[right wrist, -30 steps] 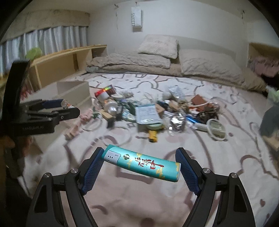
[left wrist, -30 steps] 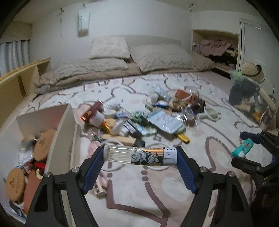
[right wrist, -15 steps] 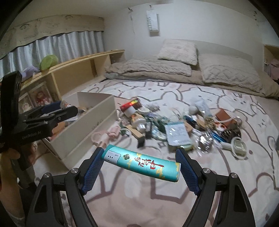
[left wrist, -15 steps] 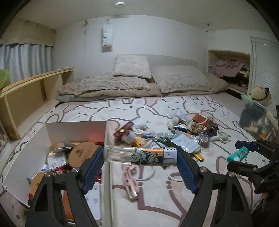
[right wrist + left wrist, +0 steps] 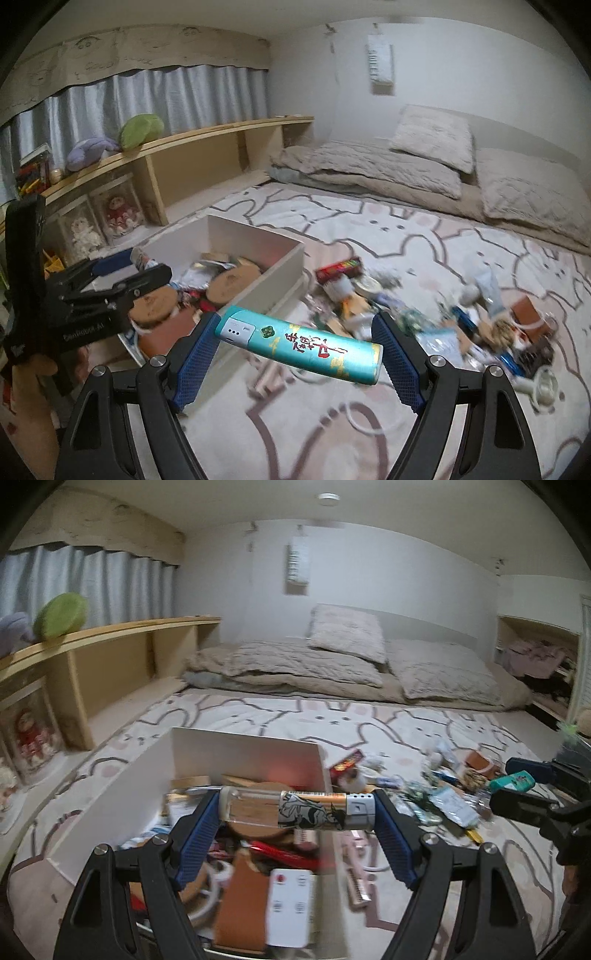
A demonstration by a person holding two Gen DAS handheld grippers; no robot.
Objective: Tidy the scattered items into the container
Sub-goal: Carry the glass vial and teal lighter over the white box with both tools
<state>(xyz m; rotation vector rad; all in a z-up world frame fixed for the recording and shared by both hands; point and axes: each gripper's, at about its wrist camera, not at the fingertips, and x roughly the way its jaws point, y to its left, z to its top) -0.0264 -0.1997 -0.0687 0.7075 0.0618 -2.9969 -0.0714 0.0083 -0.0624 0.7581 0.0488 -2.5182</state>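
Two items in hand, one per gripper.

Item 1: clear cylindrical bottle with an orange-and-grey printed label and a grey perforated cap (image 5: pixel 295 809). Held end to end, the left gripper (image 5: pixel 295 823) with its jaws clamped on base and cap, above the open white rectangular box (image 5: pixel 236 746), which is already part full. Rigid, smooth, probably light; material hard to tell in the blur, so treat it as breakable. The end-on hold suits it; the slick wall would slip.

Item 2: turquoise cylindrical tube with red characters and a white cap (image 5: pixel 299 345). Held lengthwise, slightly tilted, the right gripper (image 5: pixel 297 354) with its jaws clamped on its two ends, over the rabbit-print bed cover (image 5: pixel 406 236), just beside the box. Stiff, glossy, likely light.

Remaining: scattered small items (image 5: pixel 424 306) on the cover.
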